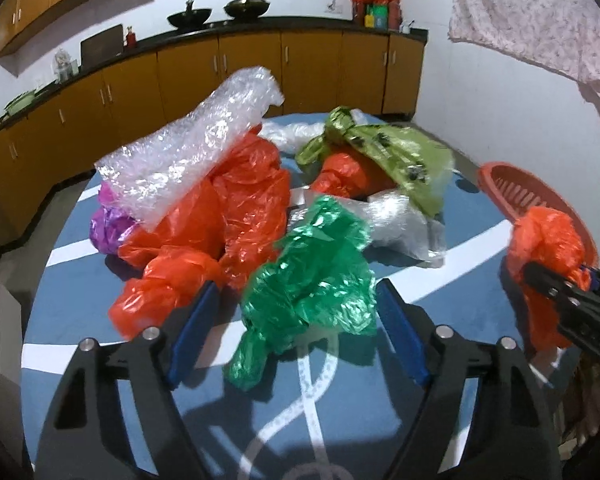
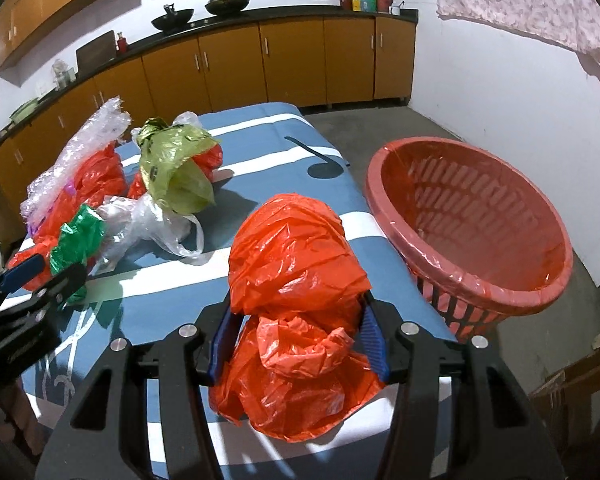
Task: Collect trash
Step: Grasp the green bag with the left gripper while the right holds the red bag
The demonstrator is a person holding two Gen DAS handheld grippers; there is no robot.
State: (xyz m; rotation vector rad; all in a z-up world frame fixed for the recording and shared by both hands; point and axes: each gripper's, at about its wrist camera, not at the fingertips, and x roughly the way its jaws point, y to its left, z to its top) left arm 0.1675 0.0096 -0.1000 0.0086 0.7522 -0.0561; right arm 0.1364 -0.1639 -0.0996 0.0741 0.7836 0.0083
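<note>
Left wrist view: the left gripper stands apart around a green bag (contact hard to judge). Right wrist view: the right gripper is clamped on an orange bag; the red basket sits at two o'clock, its base hidden.

Crumpled plastic bags crowd table's far left; striped blue cloth bare toward round red slatted basket.

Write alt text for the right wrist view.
The right gripper clamps a crumpled orange plastic bag above a blue-and-white striped table, with a red laundry basket lined in plastic standing just beyond the table's right edge. More crumpled bags lie at far left, where the left gripper straddles a green bag.
</note>
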